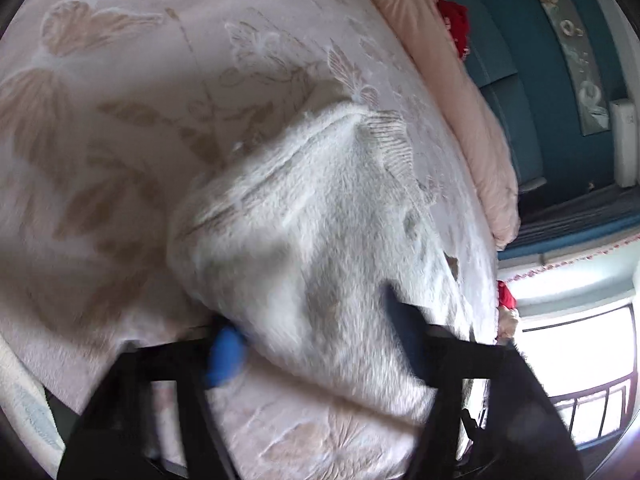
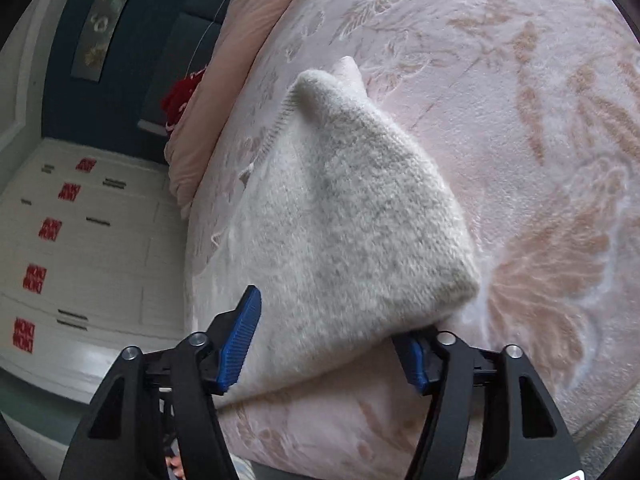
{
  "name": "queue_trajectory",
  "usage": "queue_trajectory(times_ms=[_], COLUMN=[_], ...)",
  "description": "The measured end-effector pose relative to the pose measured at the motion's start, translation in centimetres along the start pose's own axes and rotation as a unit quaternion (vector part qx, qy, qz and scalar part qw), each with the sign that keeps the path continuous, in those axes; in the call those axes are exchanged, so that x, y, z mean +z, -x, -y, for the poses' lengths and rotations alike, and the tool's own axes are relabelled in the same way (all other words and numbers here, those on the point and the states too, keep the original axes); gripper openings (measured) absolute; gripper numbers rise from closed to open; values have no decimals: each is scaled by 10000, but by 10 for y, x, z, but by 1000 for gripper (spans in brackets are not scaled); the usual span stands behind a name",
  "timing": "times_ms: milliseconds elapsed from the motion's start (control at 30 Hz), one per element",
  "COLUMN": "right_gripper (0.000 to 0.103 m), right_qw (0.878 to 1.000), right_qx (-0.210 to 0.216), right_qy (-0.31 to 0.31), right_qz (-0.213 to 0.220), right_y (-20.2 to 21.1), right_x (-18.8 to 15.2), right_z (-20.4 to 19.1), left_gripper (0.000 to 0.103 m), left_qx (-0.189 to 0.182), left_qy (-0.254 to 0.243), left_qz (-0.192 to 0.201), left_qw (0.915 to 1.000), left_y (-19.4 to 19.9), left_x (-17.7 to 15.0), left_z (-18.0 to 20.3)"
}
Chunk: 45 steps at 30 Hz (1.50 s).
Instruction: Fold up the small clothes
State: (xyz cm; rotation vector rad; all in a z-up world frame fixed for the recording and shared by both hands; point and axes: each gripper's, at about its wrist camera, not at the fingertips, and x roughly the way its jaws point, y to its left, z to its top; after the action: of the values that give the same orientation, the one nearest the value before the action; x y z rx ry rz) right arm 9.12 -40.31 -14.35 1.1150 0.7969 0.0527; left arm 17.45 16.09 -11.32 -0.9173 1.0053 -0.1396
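A white fuzzy knit garment (image 1: 316, 220) lies folded on a pink floral blanket (image 1: 120, 120). My left gripper (image 1: 312, 344) is open, its blue-padded fingers (image 1: 226, 356) on either side of the garment's near edge; the view is blurred. In the right wrist view the same garment (image 2: 352, 220) lies on the blanket (image 2: 540, 120). My right gripper (image 2: 328, 340) is open, its jaws wide apart with the garment's near edge between them. The right pad (image 2: 416, 364) is partly hidden under the fabric.
A pink quilt (image 1: 460, 80) is bunched along the bed's far side by a dark blue headboard (image 1: 520, 80), with a red item (image 1: 454, 24) on it. A window with railing (image 1: 580, 360) is at right. White drawers (image 2: 80, 240) with red stickers stand beside the bed.
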Motion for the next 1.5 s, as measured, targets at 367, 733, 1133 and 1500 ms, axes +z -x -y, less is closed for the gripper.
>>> queue_trajectory(times_ms=[367,733,1133,1500], right_gripper=[8,32,0,0], right_qw=[9909,9554,8998,9172], right_qx=[-1044,-2356,-1458,-1396], right_qy=[848,1711,3860,3343], right_qz=[26,489,-1417,-1661], right_y=[72,105,-113,-115], right_x=[-8,-24,-95,-80], right_z=[-14,-32,-172,-147], left_gripper=[12,36,14,13], left_qx=[347,242,-47,-72], left_qy=[-39,-444,-358,-1347], left_qz=[-459,-422,134,431], left_qw=[9983,9978,9993,9899], left_y=[55,38,61,79], left_x=[-15,-23,-25,-33], left_z=[-11,-11,-5,53])
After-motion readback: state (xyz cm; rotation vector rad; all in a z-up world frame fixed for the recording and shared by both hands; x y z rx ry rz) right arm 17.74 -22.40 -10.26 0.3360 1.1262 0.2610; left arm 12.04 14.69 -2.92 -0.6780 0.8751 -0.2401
